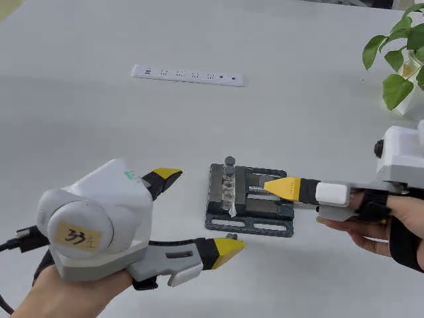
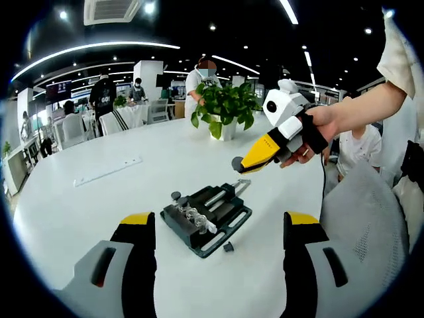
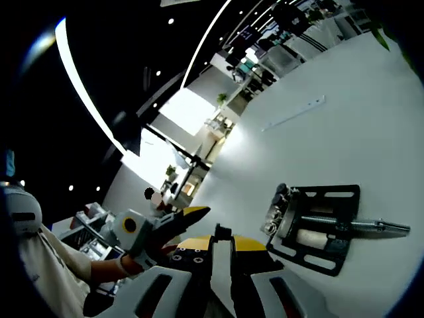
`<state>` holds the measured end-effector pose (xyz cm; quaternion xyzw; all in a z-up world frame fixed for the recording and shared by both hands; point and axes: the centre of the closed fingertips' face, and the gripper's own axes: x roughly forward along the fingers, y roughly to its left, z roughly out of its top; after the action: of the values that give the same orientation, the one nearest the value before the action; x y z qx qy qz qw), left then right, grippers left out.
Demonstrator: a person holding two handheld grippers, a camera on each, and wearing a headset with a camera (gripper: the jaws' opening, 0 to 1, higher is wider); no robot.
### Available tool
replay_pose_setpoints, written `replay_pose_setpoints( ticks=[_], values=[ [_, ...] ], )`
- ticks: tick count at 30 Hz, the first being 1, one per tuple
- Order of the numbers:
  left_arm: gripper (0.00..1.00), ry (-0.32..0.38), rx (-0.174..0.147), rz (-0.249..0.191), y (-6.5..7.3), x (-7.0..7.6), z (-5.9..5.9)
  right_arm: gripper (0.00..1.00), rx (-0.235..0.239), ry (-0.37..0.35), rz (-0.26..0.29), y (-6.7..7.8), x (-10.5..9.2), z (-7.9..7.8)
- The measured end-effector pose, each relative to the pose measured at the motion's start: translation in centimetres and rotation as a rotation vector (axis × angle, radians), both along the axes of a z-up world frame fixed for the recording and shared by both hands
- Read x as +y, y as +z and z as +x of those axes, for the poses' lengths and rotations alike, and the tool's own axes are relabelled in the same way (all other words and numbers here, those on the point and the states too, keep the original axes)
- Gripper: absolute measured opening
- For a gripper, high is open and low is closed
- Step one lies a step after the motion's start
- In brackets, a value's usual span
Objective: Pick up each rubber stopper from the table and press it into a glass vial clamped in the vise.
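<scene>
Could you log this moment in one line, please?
left gripper: open | right gripper: shut on rubber stopper | vise: one vial stoppered

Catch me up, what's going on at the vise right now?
The person's right gripper is shut on a dark rubber stopper, held in the air above the vise, which clamps a row of glass vials. The end vial looks already capped. The left gripper is open, low over the table on the near side of the vise, holding nothing. A loose stopper lies on the table beside the vise base.
</scene>
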<state>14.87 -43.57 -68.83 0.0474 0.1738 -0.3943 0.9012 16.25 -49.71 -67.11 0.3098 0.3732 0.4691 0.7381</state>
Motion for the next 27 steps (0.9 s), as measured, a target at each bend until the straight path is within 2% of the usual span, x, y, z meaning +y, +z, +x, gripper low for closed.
replay_pose_setpoints(
  ticks=[1, 5, 8, 11, 12, 14, 16, 18, 19, 23, 27],
  values=[
    [0.75, 0.000, -0.015, -0.011, 0.7, -0.3, 0.2, 0.05, 0.025, -0.013, 0.031, 0.8, 0.1, -0.2],
    [0.68, -0.026, -0.060, -0.058, 3.0, -1.3, 0.3, 0.05, 0.054, 0.001, 0.124, 3.2, 0.7, -1.3],
    [0.54, -0.093, -0.078, -0.094, 4.7, -2.6, -0.3, 0.05, 0.101, 0.018, 0.229, 5.4, 1.0, -2.3],
    [0.39, -0.138, -0.088, -0.122, 5.8, -3.4, -0.8, 0.05, 0.160, 0.030, 0.306, 6.7, 1.1, -2.9],
    [0.36, -0.146, -0.095, -0.126, 6.1, -3.6, -0.8, 0.05, 0.177, 0.036, 0.318, 6.8, 1.0, -3.1],
    [0.36, -0.157, -0.106, -0.131, 6.6, -4.0, -0.9, 0.05, 0.178, 0.033, 0.321, 6.7, 0.8, -3.2],
    [0.35, -0.172, -0.113, -0.141, 7.0, -4.3, -1.1, 0.05, 0.213, 0.031, 0.339, 6.7, 0.5, -3.3],
    [0.30, -0.188, -0.122, -0.158, 7.4, -4.5, -1.2, 0.05, 0.225, 0.032, 0.351, 6.7, 0.4, -3.5],
    [0.26, -0.203, -0.110, -0.182, 7.7, -4.8, -1.5, 0.05, 0.240, 0.042, 0.361, 6.7, 0.2, -3.7],
    [0.17, -0.240, -0.105, -0.211, 8.4, -5.5, -2.1, 0.05, 0.286, 0.064, 0.386, 6.6, 0.4, -4.6],
    [0.17, -0.269, -0.107, -0.216, 8.6, -6.2, -2.5, 0.05, 0.315, 0.093, 0.390, 6.5, 0.6, -5.5]
  ],
)
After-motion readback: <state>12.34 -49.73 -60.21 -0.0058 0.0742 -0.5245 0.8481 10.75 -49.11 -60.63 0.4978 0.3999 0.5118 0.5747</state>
